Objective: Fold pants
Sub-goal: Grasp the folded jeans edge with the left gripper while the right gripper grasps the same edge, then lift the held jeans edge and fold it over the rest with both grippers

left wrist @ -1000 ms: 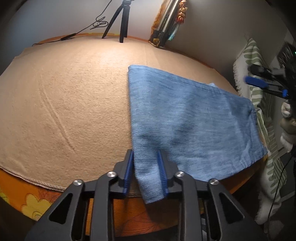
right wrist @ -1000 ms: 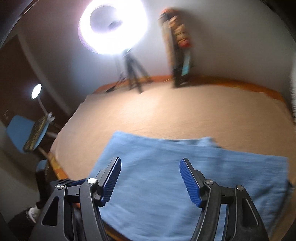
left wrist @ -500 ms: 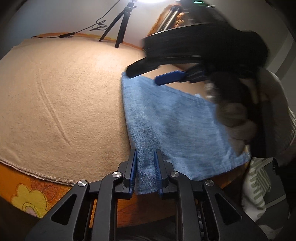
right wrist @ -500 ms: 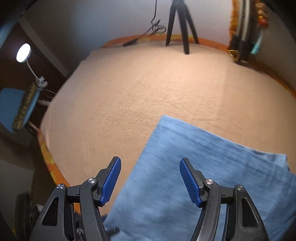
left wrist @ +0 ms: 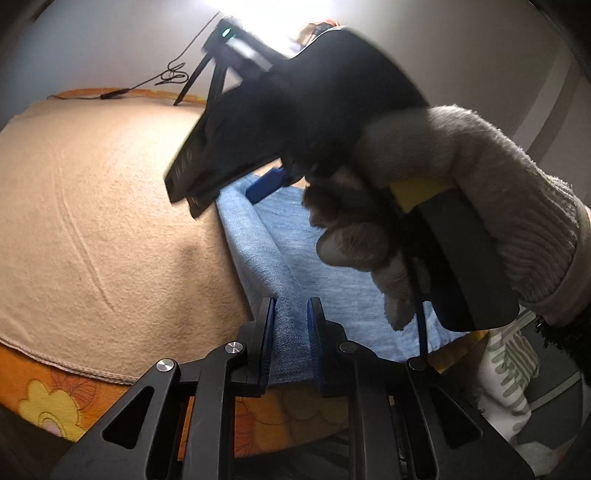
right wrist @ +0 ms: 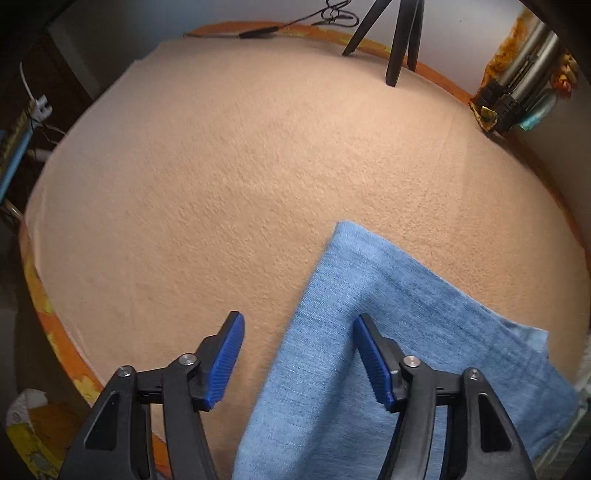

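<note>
The blue denim pants (left wrist: 295, 254) lie folded flat on a beige blanket (left wrist: 110, 206), near its front right edge. My left gripper (left wrist: 290, 343) is shut on the near left corner of the pants, where the cloth hangs over the bed edge. My right gripper (right wrist: 299, 358) is open and hovers over the pants' (right wrist: 369, 332) left edge, with one finger over the blanket (right wrist: 221, 184) and the other over the denim. In the left wrist view the right gripper's body and the gloved hand (left wrist: 443, 206) holding it hide much of the pants.
A black tripod (right wrist: 399, 40) and a cable (right wrist: 295, 22) stand at the blanket's far edge. Upright tubes and clutter (right wrist: 517, 92) lean at the far right corner. An orange flowered sheet (left wrist: 44, 398) shows under the blanket's front edge. A green-patterned cloth (left wrist: 509, 373) hangs at right.
The right gripper has swung in over the pants' left edge and now fills the left wrist view. The left gripper has closed tighter on the near corner.
</note>
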Action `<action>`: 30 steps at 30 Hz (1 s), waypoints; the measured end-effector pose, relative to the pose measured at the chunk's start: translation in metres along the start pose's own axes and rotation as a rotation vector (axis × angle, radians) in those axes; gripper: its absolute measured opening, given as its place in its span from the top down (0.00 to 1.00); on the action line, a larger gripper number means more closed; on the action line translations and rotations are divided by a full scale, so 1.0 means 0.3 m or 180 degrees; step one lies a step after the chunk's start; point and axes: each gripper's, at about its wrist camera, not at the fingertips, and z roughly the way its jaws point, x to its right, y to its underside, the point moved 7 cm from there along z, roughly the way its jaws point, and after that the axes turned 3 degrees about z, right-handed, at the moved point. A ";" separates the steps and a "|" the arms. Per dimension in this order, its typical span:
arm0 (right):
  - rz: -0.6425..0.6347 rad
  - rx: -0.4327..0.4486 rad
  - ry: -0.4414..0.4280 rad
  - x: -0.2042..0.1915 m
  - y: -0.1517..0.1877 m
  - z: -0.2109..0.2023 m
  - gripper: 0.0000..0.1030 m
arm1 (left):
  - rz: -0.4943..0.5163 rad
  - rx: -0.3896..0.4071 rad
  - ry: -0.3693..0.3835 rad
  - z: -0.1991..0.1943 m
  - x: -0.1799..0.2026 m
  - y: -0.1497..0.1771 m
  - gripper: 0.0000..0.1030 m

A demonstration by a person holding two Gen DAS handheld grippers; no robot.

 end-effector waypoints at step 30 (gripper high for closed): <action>0.0601 0.0650 -0.0790 0.256 0.112 -0.209 0.96 | 0.0240 0.0002 -0.0127 0.060 0.143 -0.018 0.83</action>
